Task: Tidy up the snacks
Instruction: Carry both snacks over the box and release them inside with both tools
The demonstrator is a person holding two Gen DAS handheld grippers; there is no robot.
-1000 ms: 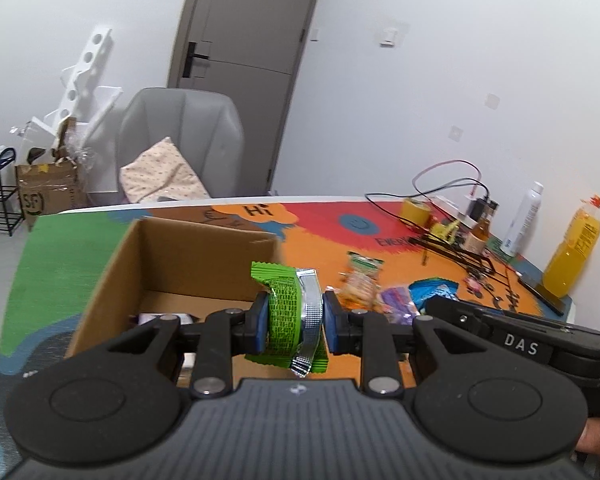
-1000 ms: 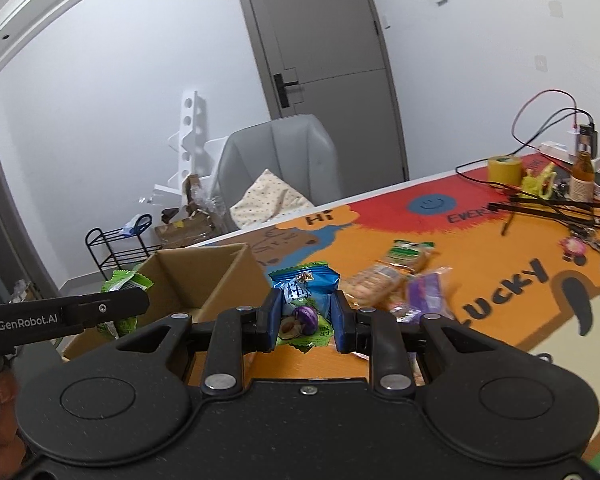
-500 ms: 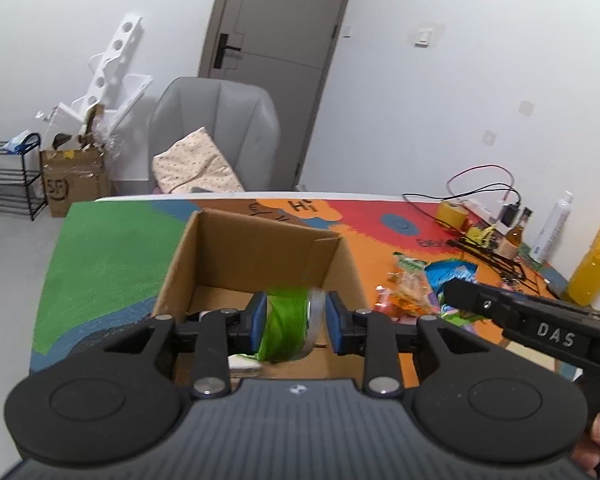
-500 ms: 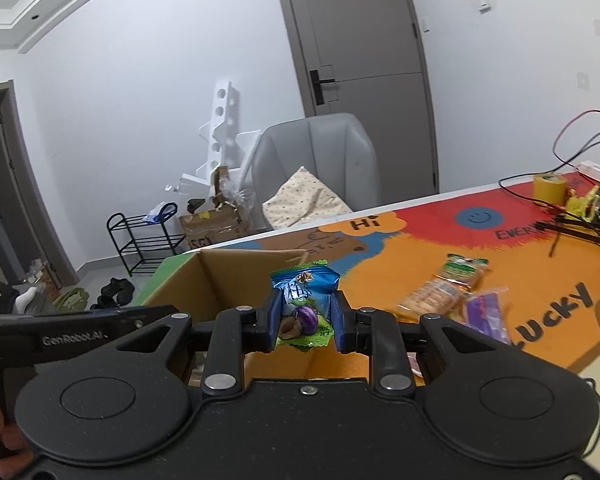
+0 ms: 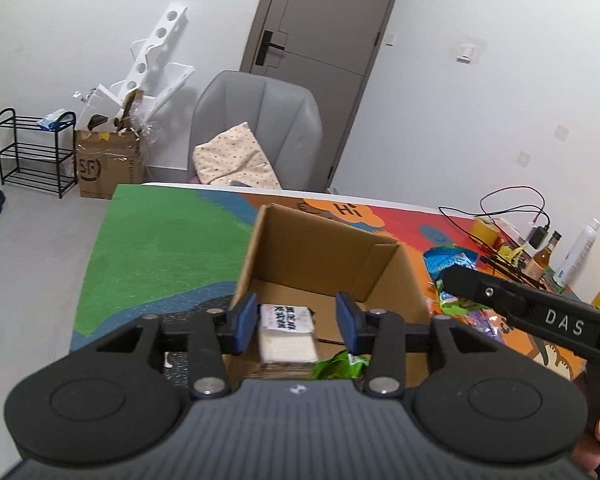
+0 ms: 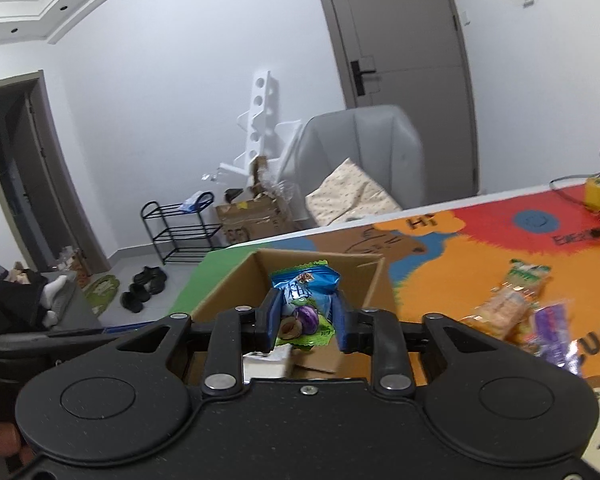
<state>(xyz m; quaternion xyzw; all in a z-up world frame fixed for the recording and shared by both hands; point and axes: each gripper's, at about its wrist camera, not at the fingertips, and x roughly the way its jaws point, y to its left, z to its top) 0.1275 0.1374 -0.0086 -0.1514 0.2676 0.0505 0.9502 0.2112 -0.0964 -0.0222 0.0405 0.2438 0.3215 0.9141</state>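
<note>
An open cardboard box (image 5: 320, 256) stands on the colourful table mat and also shows in the right wrist view (image 6: 236, 280). My left gripper (image 5: 296, 322) is open and empty above the box. Below it in the box lie a white packet (image 5: 286, 332) and a green snack packet (image 5: 340, 364). My right gripper (image 6: 306, 322) is shut on a blue snack packet (image 6: 304, 300) with a plum picture and holds it over the box's open top. The same packet shows at the right of the left wrist view (image 5: 450, 260).
Loose snack packets (image 6: 516, 304) lie on the orange mat right of the box. Cables, tape roll (image 5: 486, 228), bottles (image 5: 544, 256) and an orange juice bottle stand at the table's far right. A grey chair (image 5: 256, 128) stands behind the table.
My left gripper opened and let the green packet drop into the box. My right gripper carried the blue packet left until it hangs over the box.
</note>
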